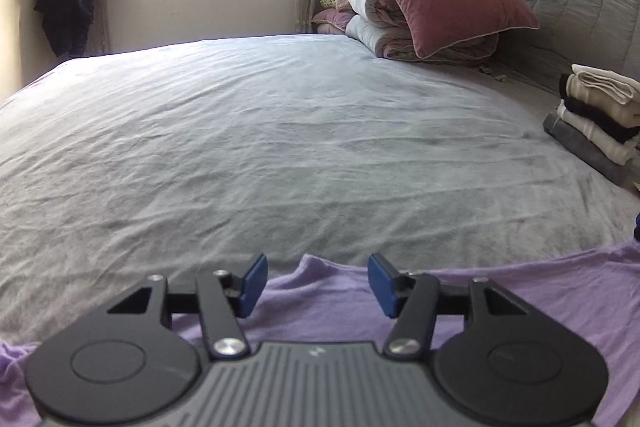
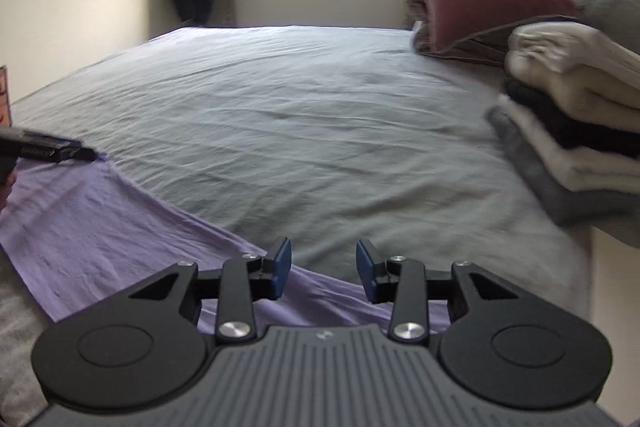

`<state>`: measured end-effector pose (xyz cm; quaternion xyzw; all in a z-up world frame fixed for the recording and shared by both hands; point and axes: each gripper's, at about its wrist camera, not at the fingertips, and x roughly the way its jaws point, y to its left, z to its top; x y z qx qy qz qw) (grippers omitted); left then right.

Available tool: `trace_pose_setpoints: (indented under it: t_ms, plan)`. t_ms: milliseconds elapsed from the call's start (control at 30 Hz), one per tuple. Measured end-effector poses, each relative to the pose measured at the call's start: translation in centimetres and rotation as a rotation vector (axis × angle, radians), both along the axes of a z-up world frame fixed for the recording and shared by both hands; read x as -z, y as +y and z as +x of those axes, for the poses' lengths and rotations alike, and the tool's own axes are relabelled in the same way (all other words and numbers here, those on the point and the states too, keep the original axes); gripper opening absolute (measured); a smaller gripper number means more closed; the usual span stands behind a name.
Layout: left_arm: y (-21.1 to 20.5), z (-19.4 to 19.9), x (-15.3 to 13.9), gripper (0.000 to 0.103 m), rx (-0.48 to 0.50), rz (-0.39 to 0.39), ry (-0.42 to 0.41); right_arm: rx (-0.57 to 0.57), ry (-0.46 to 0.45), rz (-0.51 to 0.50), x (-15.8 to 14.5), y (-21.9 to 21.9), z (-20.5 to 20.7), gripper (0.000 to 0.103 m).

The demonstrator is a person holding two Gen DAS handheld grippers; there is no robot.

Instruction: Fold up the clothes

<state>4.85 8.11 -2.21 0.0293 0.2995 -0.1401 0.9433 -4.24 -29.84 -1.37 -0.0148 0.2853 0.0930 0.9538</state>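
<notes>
Beneath and just ahead of both pairs of fingers lies a lilac garment (image 1: pixel 500 301), thin and softly creased, spread flat along the near edge of the grey-sheeted bed (image 1: pixel 256 131). Left gripper (image 1: pixel 317 281) and right gripper (image 2: pixel 323 269) each hang over it with blue pads parted, pinching nothing. Beyond the right fingers, to their right, sits a stack of folded clothes (image 2: pixel 576 123).

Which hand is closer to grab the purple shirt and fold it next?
Probably the left. Its tongs stand open right over a raised bit of the purple shirt. The right tongs are open too, but mostly gray bed sheet shows between them.
</notes>
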Motion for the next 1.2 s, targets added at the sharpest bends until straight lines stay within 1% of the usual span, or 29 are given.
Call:
trace_pose_setpoints:
  t_ms: [200,367,467,567,700,733,767,800,833,867,1033,1200]
  plan:
    - [-1.0,-1.2,-0.2,0.059,0.038,-0.001,0.016,0.126,0.014,-0.003,0.0,-4.7,-2.0,0.040]
    - [-2.0,-2.0,-0.4,0.059,0.075,-0.006,0.026,0.221,0.032,0.039,0.3,-8.2,-3.0,0.040]
    - [-2.8,-2.4,-0.2,0.059,0.113,-0.007,0.037,0.237,0.038,0.052,0.6,-9.2,-3.4,0.040]
    - [-3.7,-2.6,0.1,0.059,0.136,0.014,0.046,0.238,0.041,0.062,0.6,-9.7,-3.4,0.040]
    - [-4.6,-2.6,0.6,0.059,0.159,0.041,0.056,0.239,0.087,0.053,1.2,-10.1,-2.7,0.040]
    - [-4.8,-2.6,0.6,0.059,0.162,0.044,0.056,0.237,0.096,0.051,1.3,-10.1,-2.6,0.038]
    - [-4.9,-2.6,0.5,0.059,0.167,0.043,0.056,0.230,0.101,0.048,1.4,-10.1,-2.6,0.031]
    - [-5.2,-2.6,0.4,0.059,0.175,0.039,0.054,0.223,0.103,0.044,1.5,-10.0,-2.6,0.027]
    - [-5.4,-2.5,0.3,0.059,0.184,0.033,0.050,0.216,0.100,0.040,1.5,-10.0,-2.7,0.014]
    - [-5.6,-2.6,0.2,0.059,0.193,0.029,0.047,0.210,0.097,0.035,1.5,-9.9,-2.7,0.005]
    - [-7.7,-2.7,-0.1,0.059,0.242,0.024,0.035,0.228,0.059,0.036,0.8,-10.1,-3.1,0.001]
    - [-10.0,-2.7,0.7,0.059,0.285,0.066,0.024,0.251,0.016,0.048,0.1,-10.7,-3.7,0.000]
